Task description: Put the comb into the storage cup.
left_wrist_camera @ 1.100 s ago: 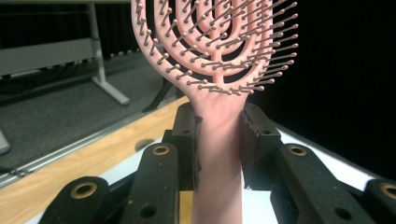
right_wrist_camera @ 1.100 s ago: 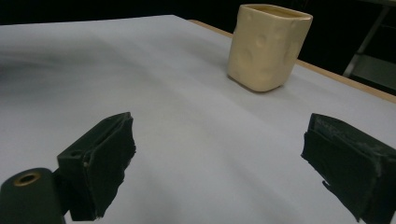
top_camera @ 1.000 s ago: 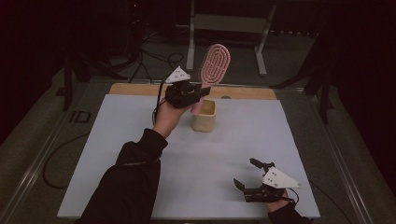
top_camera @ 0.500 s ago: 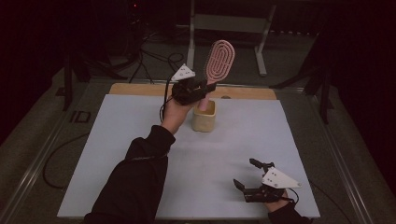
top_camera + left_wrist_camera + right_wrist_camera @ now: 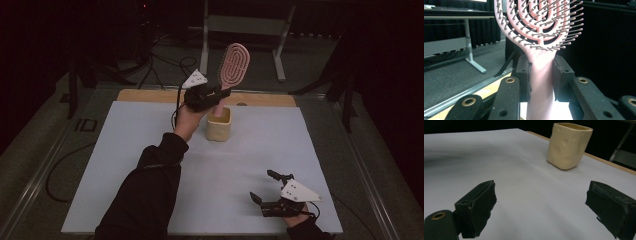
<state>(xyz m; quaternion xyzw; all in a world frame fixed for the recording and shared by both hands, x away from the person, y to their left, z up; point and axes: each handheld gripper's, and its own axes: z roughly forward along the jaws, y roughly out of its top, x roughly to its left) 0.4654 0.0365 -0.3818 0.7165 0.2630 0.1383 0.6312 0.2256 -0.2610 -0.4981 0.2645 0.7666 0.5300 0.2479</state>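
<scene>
One brush (image 5: 234,65), one cup (image 5: 219,124), two grippers. The left gripper (image 5: 541,72) clamps the pink brush's handle, a grip its own view shows close, bristles facing the camera; the high view shows the brush above the cup, higher than a second ago. The right gripper (image 5: 263,189) rests wide open, empty, near the table's (image 5: 125,150) front edge.

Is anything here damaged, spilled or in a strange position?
Nothing is spilled. The black foam pads of the left gripper look torn and ragged at their edges where they clamp the pink plastic hairbrush by its handle. The cream square cup stands upright on the table.
</scene>
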